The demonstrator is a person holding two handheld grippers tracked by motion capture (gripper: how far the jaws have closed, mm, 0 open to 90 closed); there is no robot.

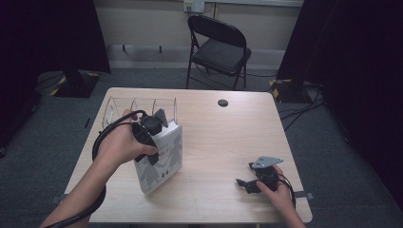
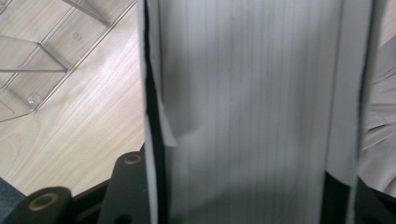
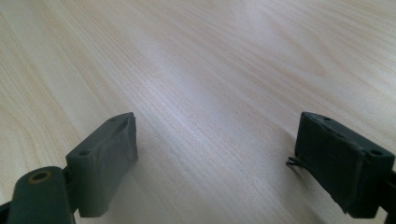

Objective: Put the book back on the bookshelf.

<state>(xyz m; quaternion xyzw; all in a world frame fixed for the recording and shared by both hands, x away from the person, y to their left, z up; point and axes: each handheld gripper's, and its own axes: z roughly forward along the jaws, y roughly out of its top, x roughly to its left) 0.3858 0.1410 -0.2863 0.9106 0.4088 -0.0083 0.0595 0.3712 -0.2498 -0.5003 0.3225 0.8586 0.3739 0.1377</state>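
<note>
A white book [image 1: 164, 164] with grey figures on its cover stands tilted on the wooden table [image 1: 228, 137]. My left gripper [image 1: 158, 134] is shut on its top edge, held from above by the person's left hand. In the left gripper view the book's page edges [image 2: 252, 102] run up between the black jaws. A clear divided rack [image 1: 119, 108] stands just behind the book, and its dividers [image 2: 42, 60] lie at the upper left. My right gripper [image 1: 243, 183] rests low near the table's front right, open; its jaws [image 3: 233, 158] stand wide apart over bare wood.
A small black round disc [image 1: 222, 102] lies near the table's far edge. A black folding chair [image 1: 218, 45] stands beyond the table. Dark curtains hang at both sides. Bare wood lies between the book and the right gripper.
</note>
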